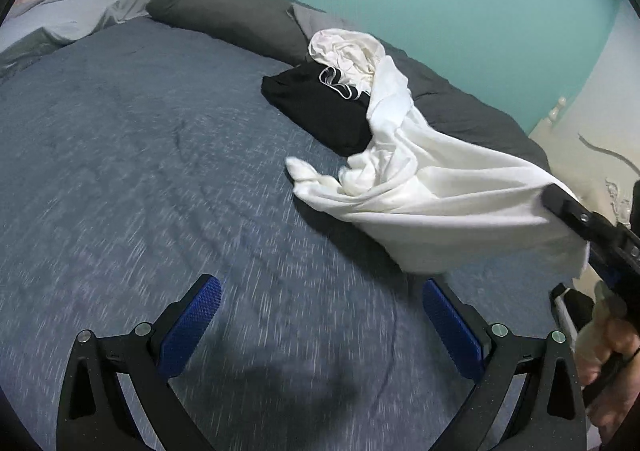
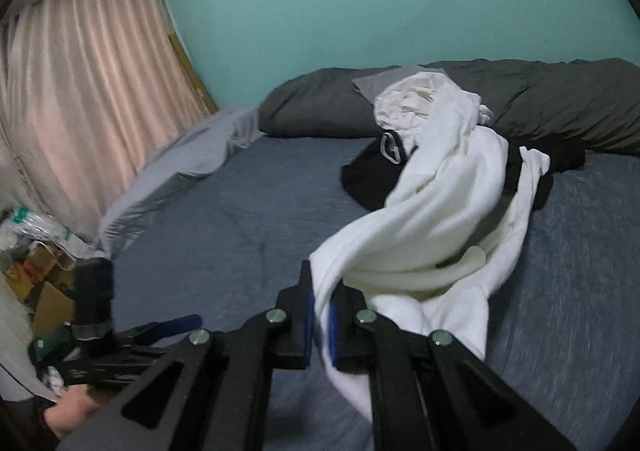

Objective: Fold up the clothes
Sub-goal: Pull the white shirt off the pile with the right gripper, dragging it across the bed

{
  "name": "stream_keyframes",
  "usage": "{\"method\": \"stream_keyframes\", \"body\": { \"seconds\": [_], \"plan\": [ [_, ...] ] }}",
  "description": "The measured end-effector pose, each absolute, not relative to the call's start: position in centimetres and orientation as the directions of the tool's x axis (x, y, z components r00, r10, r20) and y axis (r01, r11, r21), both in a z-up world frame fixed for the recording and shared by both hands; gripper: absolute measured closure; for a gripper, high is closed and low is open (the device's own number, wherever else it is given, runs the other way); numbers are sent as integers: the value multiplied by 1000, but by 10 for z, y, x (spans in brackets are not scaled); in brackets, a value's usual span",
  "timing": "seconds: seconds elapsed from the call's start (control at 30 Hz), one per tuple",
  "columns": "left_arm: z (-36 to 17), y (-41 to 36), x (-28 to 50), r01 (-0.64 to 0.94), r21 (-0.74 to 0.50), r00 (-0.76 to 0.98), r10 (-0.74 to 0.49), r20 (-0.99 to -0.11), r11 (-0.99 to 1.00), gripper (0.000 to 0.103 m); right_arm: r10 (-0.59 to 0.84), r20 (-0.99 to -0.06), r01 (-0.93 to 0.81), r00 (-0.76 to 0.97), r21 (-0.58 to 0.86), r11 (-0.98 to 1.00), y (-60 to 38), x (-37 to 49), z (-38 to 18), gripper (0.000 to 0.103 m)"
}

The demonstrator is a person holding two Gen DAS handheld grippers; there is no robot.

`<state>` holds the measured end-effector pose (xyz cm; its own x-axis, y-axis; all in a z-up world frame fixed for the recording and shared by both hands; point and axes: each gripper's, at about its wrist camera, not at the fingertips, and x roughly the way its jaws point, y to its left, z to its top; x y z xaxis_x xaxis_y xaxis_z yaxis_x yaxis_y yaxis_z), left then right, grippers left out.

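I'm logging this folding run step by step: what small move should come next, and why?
Probably bring the open left hand-held gripper across to a free edge of the white garment. The right hand-held gripper is shut on one edge only, so the cloth hangs twisted and trails over the black garment instead of spreading on the bed.

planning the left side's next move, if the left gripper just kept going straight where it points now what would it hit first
Probably the blue bedspread: the open left gripper looks down across bare cover. The white garment and black garment lie off to its right, though depth is unclear.
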<state>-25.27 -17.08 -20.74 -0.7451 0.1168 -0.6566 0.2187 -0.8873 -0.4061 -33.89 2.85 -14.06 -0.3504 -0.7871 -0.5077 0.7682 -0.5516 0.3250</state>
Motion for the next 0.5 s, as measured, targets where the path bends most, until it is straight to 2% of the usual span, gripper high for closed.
{"method": "stream_keyframes", "body": {
  "seconds": [0.5],
  "plan": [
    [-204,-153,-133,210,-443,-751,146,-644,-871,0,-860,-390,789,-330,386,-477,114,-183,-73,98]
  ]
}}
